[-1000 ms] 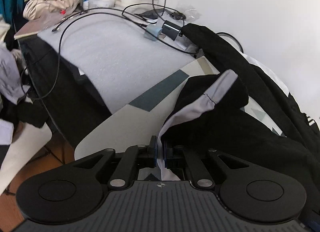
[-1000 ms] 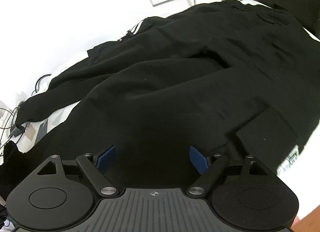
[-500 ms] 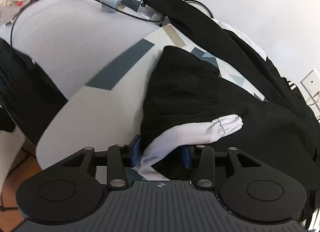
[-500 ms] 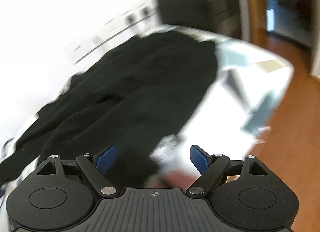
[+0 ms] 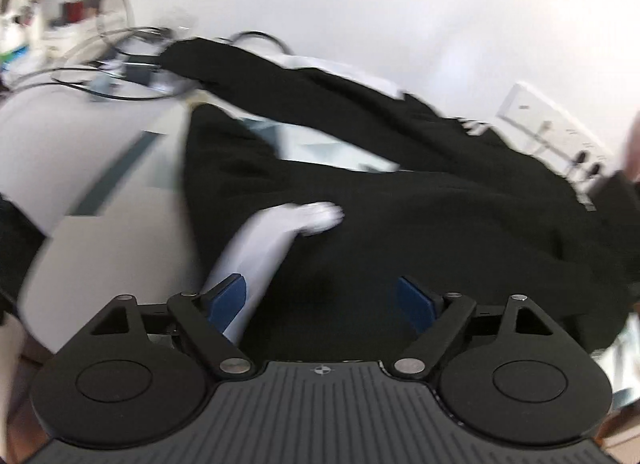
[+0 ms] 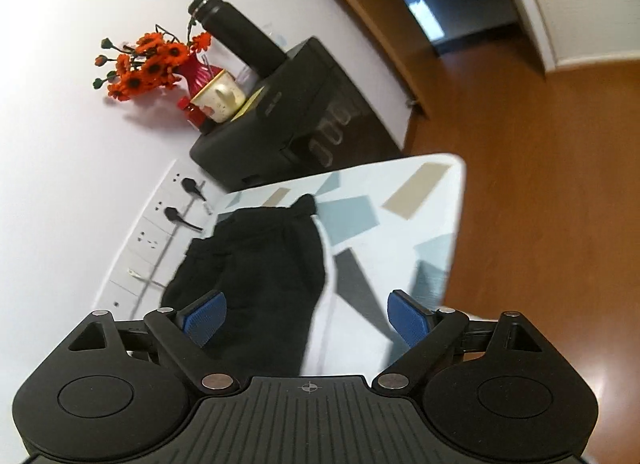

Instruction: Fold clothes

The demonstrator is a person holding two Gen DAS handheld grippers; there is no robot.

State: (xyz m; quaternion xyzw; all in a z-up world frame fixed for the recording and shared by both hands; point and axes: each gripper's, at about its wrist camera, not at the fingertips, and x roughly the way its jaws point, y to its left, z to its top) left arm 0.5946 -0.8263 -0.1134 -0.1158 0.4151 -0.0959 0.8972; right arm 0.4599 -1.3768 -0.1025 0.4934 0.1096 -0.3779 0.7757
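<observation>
Black trousers (image 5: 420, 204) lie spread on a table with a white patterned cloth (image 5: 112, 256). A white pocket lining (image 5: 276, 232) sticks out of them and lies on the black cloth, its near end by my left finger. My left gripper (image 5: 320, 300) is open just above the trousers, holding nothing. In the right wrist view the trousers' end (image 6: 260, 272) lies near the wall, on the patterned cloth (image 6: 400, 224). My right gripper (image 6: 308, 324) is open and empty, over the edge of the black cloth.
Cables and small devices (image 5: 120, 68) lie at the table's far left. Wall sockets (image 5: 560, 132) sit behind the trousers. A black cabinet (image 6: 288, 116) with orange flowers (image 6: 148, 64), a black flask and a cup stands past the table end. Wooden floor (image 6: 540, 184) lies to the right.
My left gripper has opened and let go of the white lining, which now lies on the trousers. My right gripper has swung toward the table's far end, still open.
</observation>
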